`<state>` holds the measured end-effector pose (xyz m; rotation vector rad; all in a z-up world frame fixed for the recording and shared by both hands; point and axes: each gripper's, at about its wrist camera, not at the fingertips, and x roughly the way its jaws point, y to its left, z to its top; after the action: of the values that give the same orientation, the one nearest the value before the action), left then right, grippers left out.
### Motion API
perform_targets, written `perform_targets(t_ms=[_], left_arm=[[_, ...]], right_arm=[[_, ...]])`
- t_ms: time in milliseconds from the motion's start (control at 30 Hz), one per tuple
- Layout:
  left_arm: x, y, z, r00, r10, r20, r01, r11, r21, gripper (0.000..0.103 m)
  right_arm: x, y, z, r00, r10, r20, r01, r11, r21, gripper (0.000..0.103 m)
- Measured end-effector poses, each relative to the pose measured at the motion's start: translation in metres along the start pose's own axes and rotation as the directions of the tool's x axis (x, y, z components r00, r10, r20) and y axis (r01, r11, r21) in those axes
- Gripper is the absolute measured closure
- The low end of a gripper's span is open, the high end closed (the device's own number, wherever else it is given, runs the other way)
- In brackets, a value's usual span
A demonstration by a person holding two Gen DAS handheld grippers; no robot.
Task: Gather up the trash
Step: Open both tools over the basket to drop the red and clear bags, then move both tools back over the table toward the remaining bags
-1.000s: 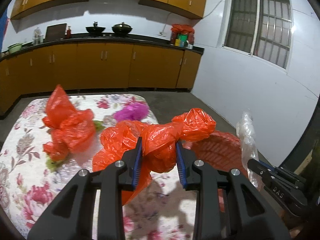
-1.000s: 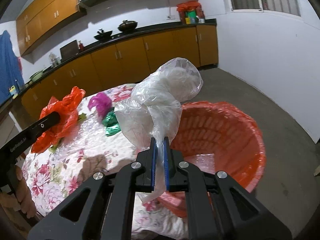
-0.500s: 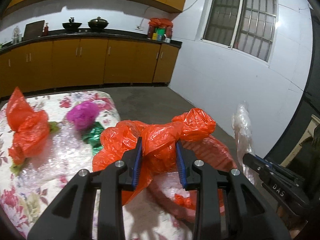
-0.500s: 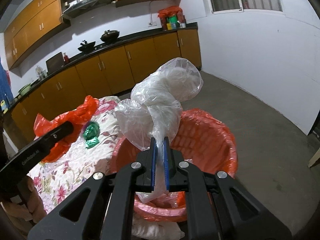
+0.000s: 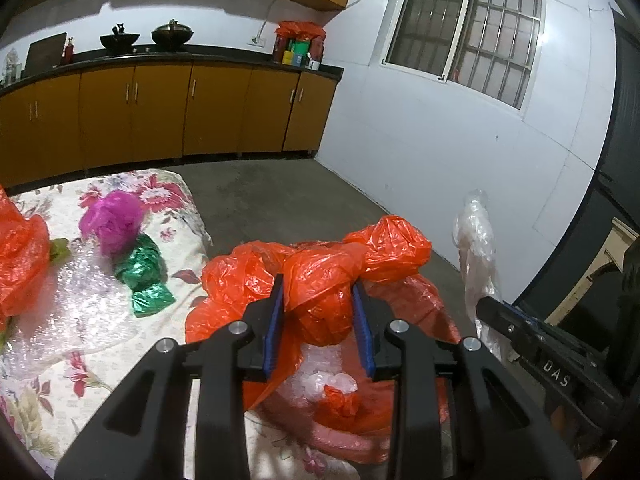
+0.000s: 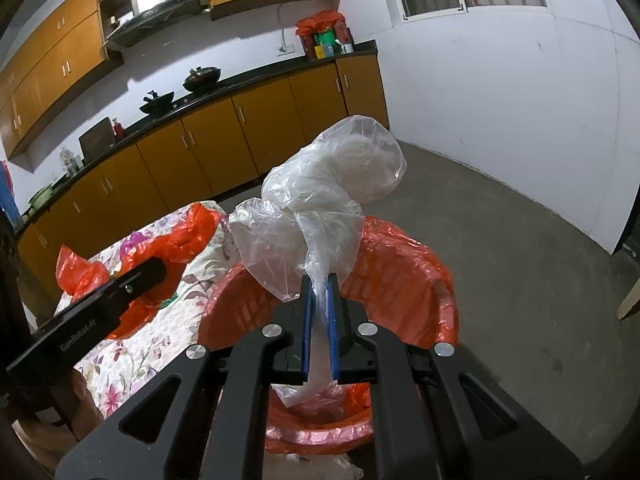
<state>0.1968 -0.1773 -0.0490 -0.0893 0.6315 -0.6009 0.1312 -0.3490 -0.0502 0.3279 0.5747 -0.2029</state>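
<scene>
While our left gripper (image 5: 318,300) clamps the orange bag (image 5: 320,280) above the red basket's (image 6: 404,280) rim, our right gripper (image 6: 319,300) pinches the clear bag (image 6: 320,204) over its middle.

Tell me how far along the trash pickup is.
Done: some scraps lie in the red bin. In hand: the left gripper holds an orange bag, the right gripper a clear bag. Left on the table: purple wad, green wrapper, another orange bag.
</scene>
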Motion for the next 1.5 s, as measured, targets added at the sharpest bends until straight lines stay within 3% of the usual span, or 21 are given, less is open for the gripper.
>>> perform_targets(t_ms=[267, 500, 667, 867, 1267, 1500], left_arm=[[0.019, -0.007, -0.004, 0.999, -0.035, -0.037, 0.035, 0.999, 0.002, 0.067], [0.023, -0.001, -0.01, 0.998, -0.033, -0.056, 0.032, 0.999, -0.005, 0.057], [0.014, 0.014, -0.013, 0.999, 0.018, -0.049, -0.019, 1.0, -0.023, 0.054], [-0.011, 0.041, -0.017, 0.991, 0.133, -0.024, -0.134, 0.99, -0.048, 0.05], [-0.067, 0.112, -0.03, 0.94, 0.342, 0.002, -0.34, 0.935, -0.103, 0.047], [-0.096, 0.158, -0.038, 0.891, 0.454, 0.011, -0.447, 0.882, -0.151, 0.045]], right_arm=[[0.005, -0.008, 0.004, 1.0, 0.003, 0.015, -0.003, 1.0, 0.028, 0.092], [0.005, -0.013, 0.0, 1.0, 0.007, 0.014, -0.007, 0.999, 0.043, 0.074], [0.003, -0.012, 0.0, 1.0, -0.012, 0.017, 0.011, 1.0, 0.026, 0.066], [-0.001, 0.003, 0.0, 0.999, -0.015, 0.028, 0.015, 0.999, -0.028, 0.058], [0.006, 0.06, -0.005, 0.997, 0.076, -0.007, -0.077, 0.99, -0.117, 0.057], [0.02, 0.108, -0.008, 0.987, 0.152, -0.048, -0.159, 0.97, -0.183, 0.057]])
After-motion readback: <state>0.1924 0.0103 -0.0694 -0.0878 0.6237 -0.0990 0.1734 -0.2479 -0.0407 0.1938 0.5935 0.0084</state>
